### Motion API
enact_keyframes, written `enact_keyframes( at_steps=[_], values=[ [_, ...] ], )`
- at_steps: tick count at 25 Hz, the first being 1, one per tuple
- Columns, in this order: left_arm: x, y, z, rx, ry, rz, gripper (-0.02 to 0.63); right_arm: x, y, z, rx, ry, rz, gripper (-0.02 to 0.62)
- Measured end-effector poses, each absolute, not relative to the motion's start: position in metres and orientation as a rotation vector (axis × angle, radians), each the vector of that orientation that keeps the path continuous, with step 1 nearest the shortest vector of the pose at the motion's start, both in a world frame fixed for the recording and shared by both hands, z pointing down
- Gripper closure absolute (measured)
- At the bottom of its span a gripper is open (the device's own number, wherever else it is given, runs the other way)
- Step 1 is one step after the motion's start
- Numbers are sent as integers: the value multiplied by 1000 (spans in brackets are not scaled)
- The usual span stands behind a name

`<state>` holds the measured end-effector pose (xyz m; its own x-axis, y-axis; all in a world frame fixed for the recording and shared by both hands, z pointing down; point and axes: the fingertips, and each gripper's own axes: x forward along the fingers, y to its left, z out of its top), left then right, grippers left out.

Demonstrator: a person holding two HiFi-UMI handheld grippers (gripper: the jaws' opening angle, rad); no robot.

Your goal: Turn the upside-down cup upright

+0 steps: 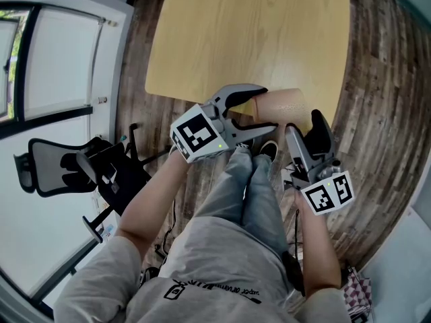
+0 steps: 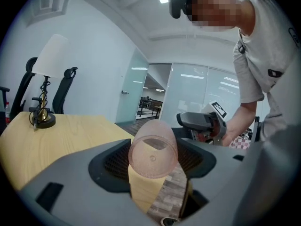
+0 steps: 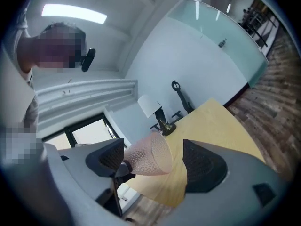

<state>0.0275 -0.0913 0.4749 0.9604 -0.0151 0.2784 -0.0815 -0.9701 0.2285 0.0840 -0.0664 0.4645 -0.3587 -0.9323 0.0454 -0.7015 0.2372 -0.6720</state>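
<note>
Head view: clamped cup [image 1: 281,105] sideways in left gripper [image 1: 269,108] over table [image 1: 236,32] edge; spread right gripper [image 1: 303,121] wide just off table edge. Might have slipped along slick wall, dropped to floor [image 1: 377,79].

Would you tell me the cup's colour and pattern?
The cup is translucent pale pink, dimpled; clearest in the right gripper view.
</note>
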Motion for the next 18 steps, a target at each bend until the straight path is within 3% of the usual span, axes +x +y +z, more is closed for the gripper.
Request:
enact_keyframes(
  at_steps=[18],
  values=[
    [20,-104,487,2760,-118,809,304,56,-69,464,-1902,2693,-218,233]
  ],
)
